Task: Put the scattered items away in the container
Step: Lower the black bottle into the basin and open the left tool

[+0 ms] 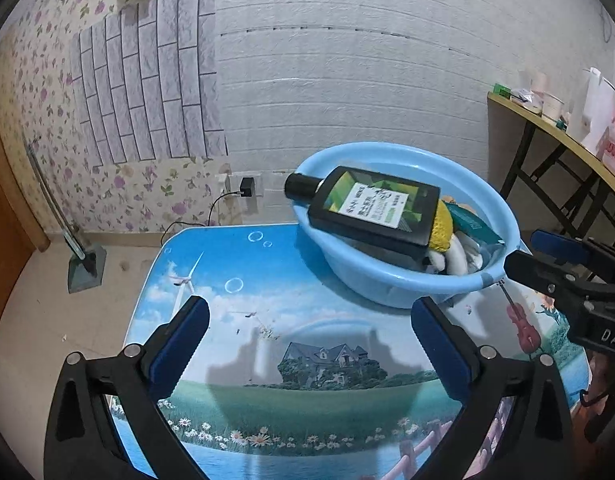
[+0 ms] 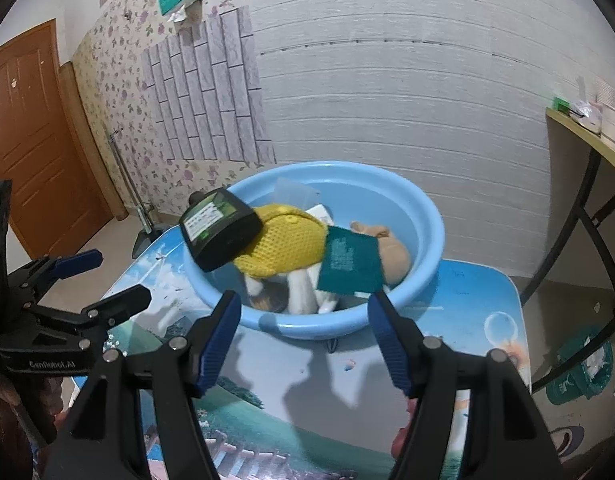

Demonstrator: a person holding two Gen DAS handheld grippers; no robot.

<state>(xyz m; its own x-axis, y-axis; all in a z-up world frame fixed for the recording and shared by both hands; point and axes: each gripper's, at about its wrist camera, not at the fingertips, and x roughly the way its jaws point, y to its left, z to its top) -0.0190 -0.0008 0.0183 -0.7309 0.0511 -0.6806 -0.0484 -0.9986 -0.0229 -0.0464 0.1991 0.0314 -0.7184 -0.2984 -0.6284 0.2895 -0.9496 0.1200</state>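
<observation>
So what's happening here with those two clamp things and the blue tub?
A person holds two handheld grippers and is tidying things into the round light-blue plastic basin on the picture-printed table. The flat black bottle with a green label lies tilted across its rim, over a soft toy in a yellow knitted top and a teal packet. The left gripper and right gripper are both open and empty.

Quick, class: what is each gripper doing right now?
Left gripper: open, holding nothing, above the picture-printed table.
Right gripper: open, holding nothing, near the round blue plastic basin.
</observation>
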